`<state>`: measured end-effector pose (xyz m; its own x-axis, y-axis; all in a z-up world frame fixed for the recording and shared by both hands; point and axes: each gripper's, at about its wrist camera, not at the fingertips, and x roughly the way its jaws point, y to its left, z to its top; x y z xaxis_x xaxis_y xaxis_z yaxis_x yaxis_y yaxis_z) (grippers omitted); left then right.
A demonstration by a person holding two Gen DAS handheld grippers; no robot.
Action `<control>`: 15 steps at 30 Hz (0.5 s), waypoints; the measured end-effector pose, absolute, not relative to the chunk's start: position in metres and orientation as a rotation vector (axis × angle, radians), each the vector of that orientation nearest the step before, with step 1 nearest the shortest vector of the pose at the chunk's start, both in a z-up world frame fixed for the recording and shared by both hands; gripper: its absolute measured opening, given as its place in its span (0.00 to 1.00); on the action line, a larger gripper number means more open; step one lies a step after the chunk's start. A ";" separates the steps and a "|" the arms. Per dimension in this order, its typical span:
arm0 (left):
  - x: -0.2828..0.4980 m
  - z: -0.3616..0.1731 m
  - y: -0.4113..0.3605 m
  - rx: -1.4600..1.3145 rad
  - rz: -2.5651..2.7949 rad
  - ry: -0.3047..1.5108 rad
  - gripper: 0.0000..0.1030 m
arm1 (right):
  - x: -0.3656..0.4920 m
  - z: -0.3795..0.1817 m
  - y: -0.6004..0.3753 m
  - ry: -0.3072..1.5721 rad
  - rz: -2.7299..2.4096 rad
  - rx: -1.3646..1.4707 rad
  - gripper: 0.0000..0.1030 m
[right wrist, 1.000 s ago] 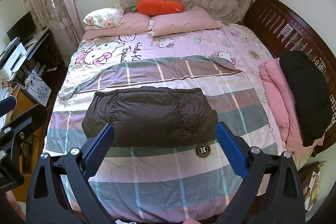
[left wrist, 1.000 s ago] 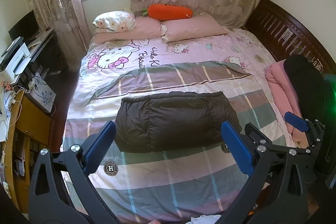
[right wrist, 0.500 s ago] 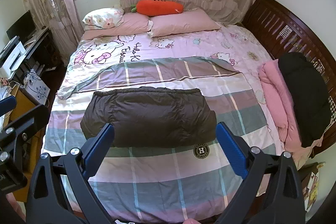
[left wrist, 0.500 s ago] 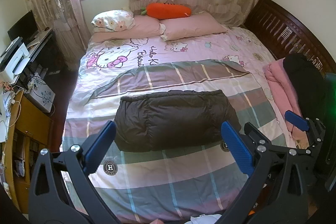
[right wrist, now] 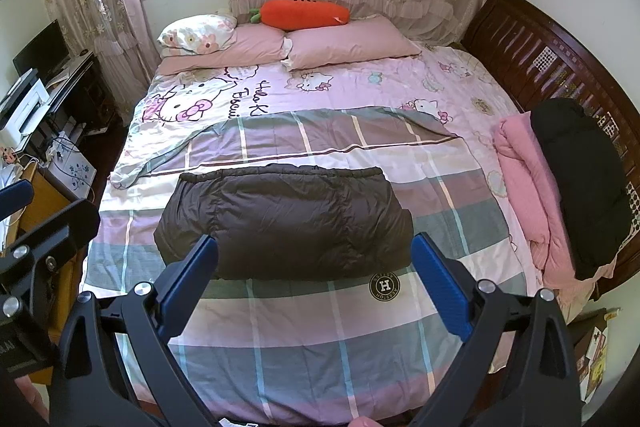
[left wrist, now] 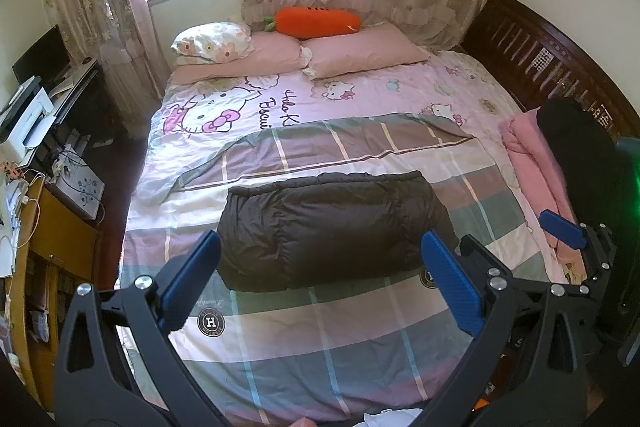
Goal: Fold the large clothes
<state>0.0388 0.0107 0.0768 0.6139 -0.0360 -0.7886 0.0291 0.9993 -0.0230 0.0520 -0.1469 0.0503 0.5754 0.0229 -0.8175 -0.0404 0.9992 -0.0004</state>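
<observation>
Both wrist views high over the bed's (left wrist: 360, 327) foot, facing its pillows (right wrist: 348, 43), well back, sharing the whole bed

Bed (right wrist: 460, 83) with pink Hello Kitty sheet. Plaid quilt (right wrist: 304, 327) covers the 6 o'clock half. Folded dark puffer jacket (right wrist: 284, 219) lies at quilt centre. Pink pillows (right wrist: 348, 43) and a floral pillow (right wrist: 196, 31) at 12 o'clock, carrot plush (right wrist: 304, 14) behind them. Pink garment (right wrist: 528, 195) under a black garment (right wrist: 580, 179) at 3 o'clock edge.

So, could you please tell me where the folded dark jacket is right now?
The dark jacket lies folded mid-bed on the plaid blanket, just beyond both open grippers, with the pink clothes to its right.
</observation>
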 end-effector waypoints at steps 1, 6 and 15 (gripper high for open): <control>0.038 0.077 0.012 -0.013 -0.037 0.901 0.98 | 0.052 0.051 -0.146 0.957 0.036 -0.020 0.94; 0.035 0.085 0.010 0.016 -0.018 0.833 0.98 | 0.051 0.050 -0.147 0.959 0.036 -0.018 0.94; 0.037 0.082 0.006 0.010 -0.042 0.874 0.98 | 0.048 0.049 -0.144 0.959 0.034 -0.016 0.94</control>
